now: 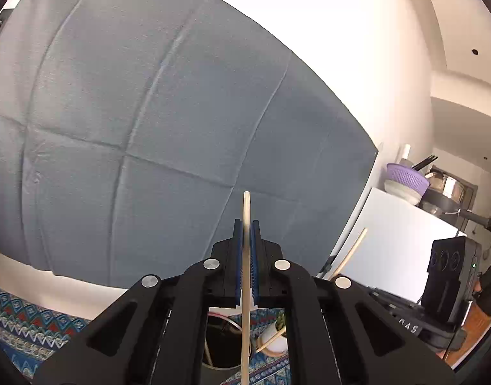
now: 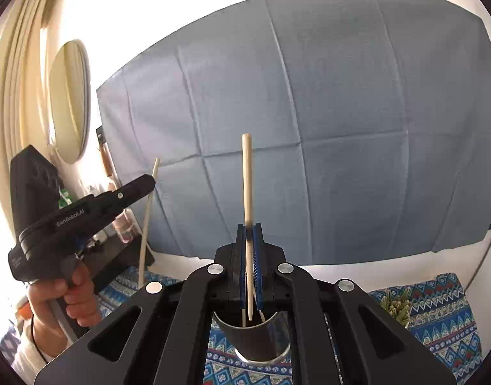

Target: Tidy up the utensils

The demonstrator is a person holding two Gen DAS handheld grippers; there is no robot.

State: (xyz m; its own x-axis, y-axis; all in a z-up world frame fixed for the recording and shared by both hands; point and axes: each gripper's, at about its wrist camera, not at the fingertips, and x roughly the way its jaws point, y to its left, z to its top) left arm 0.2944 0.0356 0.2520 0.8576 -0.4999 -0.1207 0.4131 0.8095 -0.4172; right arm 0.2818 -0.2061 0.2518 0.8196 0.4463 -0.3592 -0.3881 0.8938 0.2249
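Note:
My left gripper point(image 1: 247, 224) is shut on a pale wooden chopstick point(image 1: 246, 288) that stands nearly upright between its blue pads. Below it, partly hidden by the jaws, is a black cup point(image 1: 219, 353). My right gripper point(image 2: 249, 226) is shut on a second chopstick point(image 2: 247, 176), also upright, with its lower tip just over the mouth of the black cup point(image 2: 255, 337). Another light stick stands inside the cup. In the right wrist view a hand holds the left gripper point(image 2: 149, 182) at the left, with its chopstick point(image 2: 148, 218) hanging well left of the cup.
A patterned blue tablecloth point(image 2: 438, 314) covers the table, and a grey-blue cloth point(image 2: 309, 128) hangs behind it. A small potted plant point(image 2: 396, 304) stands right of the cup. At the far right are a white cabinet point(image 1: 396, 240) and a purple basket point(image 1: 406, 176). A round mirror point(image 2: 70, 99) hangs at the left.

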